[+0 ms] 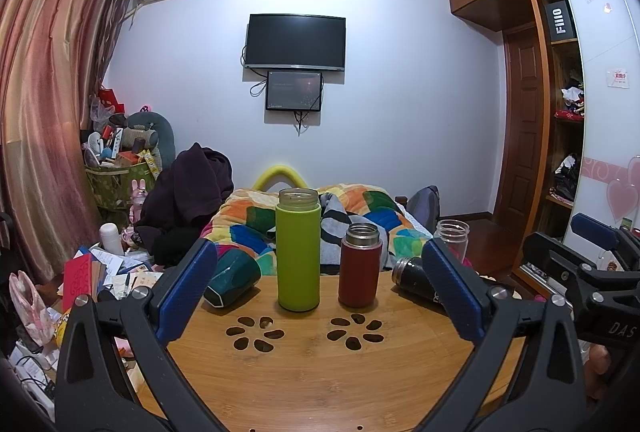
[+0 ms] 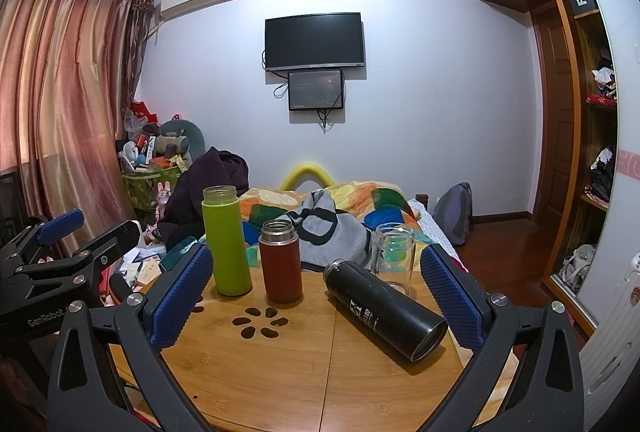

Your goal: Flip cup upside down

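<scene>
Hiding behind the left tool point(image 1: 320, 284), a dark green cup point(image 1: 234, 282) lies tipped.

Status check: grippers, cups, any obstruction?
Left gripper and right gripper open, empty. Green cup, red cup, glass upright; black flask, dark green cup lying down. Nothing blocking.

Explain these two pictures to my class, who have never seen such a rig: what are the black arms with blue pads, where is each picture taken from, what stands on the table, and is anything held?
A person holds two hand-held grippers, each carrying a wide-angle camera that looks along its blue-padded fingers. One picture comes from the left gripper, the other from the right gripper. Both are open and hold nothing. On the wooden table a green bottle, a red flask and a clear glass jar stand upright without lids. A black flask and a dark green cup lie on their sides.
</scene>
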Demonstrator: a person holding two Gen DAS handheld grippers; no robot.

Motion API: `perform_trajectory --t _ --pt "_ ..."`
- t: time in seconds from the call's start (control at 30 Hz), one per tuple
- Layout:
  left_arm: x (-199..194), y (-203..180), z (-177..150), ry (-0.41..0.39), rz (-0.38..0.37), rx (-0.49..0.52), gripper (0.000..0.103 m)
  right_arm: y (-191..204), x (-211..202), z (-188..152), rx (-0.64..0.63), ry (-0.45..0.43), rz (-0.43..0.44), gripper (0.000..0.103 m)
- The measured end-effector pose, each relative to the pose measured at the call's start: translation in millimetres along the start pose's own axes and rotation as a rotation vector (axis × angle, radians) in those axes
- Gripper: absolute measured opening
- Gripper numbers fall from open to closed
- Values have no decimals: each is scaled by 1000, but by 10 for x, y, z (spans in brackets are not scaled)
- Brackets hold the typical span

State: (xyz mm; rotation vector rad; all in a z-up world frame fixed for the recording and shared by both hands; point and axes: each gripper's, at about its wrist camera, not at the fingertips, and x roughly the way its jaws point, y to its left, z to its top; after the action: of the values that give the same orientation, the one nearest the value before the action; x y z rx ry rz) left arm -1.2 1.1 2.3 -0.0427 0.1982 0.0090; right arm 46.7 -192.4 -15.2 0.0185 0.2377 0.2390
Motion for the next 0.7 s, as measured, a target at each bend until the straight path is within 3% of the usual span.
perform_trajectory --t 0.7 --pt "18 45 -37 5 6 -5 103 13 -15 35 -7 -1 2 103"
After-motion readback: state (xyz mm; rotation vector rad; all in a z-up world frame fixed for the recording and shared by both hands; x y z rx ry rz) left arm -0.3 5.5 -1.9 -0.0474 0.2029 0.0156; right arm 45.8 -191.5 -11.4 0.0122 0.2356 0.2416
